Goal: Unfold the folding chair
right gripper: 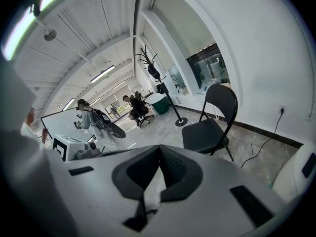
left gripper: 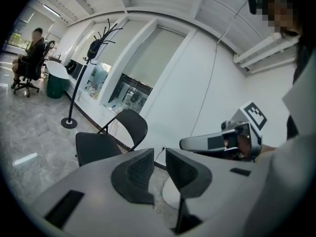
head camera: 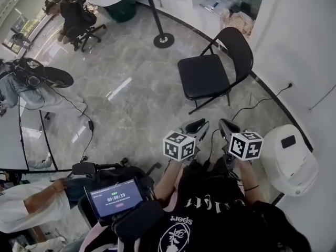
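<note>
near the wall [head camera: 296, 30] the black folding chair [head camera: 207, 75] stands fully opened, well apart from the left gripper [head camera: 196, 125], jaws slightly parted on nothing, and the clenched, empty right gripper [head camera: 227, 126]; unfolding looks done, so no further grasp seems needed.

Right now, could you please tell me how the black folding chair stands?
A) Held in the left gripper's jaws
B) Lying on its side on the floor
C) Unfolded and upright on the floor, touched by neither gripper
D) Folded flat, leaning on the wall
C: the folding chair stands open on its legs with its seat level, and the left gripper and the right gripper are both short of it with nothing in their jaws.
</note>
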`<action>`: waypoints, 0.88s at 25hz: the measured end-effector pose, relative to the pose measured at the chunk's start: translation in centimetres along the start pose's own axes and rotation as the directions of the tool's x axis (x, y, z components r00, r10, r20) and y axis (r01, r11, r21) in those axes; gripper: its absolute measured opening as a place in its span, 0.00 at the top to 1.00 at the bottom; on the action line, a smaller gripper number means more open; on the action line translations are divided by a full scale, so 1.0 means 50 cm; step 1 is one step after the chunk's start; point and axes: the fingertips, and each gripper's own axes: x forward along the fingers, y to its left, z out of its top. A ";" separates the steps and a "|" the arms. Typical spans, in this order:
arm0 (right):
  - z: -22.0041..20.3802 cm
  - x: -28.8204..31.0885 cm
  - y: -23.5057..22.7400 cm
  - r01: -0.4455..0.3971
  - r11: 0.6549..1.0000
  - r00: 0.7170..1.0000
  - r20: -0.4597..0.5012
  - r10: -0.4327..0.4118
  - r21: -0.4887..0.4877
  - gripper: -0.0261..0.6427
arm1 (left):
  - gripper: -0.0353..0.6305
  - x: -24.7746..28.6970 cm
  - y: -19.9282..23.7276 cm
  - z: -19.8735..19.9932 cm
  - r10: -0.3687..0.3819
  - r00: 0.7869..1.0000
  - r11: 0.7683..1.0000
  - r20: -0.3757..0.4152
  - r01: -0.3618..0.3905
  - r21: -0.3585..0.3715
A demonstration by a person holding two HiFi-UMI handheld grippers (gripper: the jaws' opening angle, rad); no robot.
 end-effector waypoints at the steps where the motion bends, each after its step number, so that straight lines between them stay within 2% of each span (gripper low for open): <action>1: -0.011 -0.006 0.005 0.012 1.000 1.000 -0.002 -0.012 0.005 0.94 | 0.83 -0.005 -0.002 -0.006 -0.013 1.000 1.000 -0.006 0.013 0.000; 4: -0.028 -0.030 0.018 0.038 0.999 0.999 -0.001 -0.038 0.019 0.94 | 0.83 -0.017 -0.015 -0.019 -0.039 0.999 0.999 -0.025 0.039 -0.002; 11: -0.042 -0.107 -0.022 0.039 0.999 0.999 0.007 -0.039 0.013 0.94 | 0.83 0.004 -0.080 -0.043 -0.031 0.999 1.000 -0.019 0.031 -0.004; 19: -0.068 -0.224 -0.100 0.010 1.000 1.000 -0.011 -0.010 0.005 0.94 | 0.83 0.033 -0.216 -0.033 -0.004 0.996 0.999 0.088 0.009 -0.052; 22: -0.097 -0.271 -0.122 -0.020 1.000 1.000 -0.019 0.020 -0.019 0.94 | 0.83 0.048 -0.277 -0.067 0.006 0.993 0.997 0.116 0.004 -0.080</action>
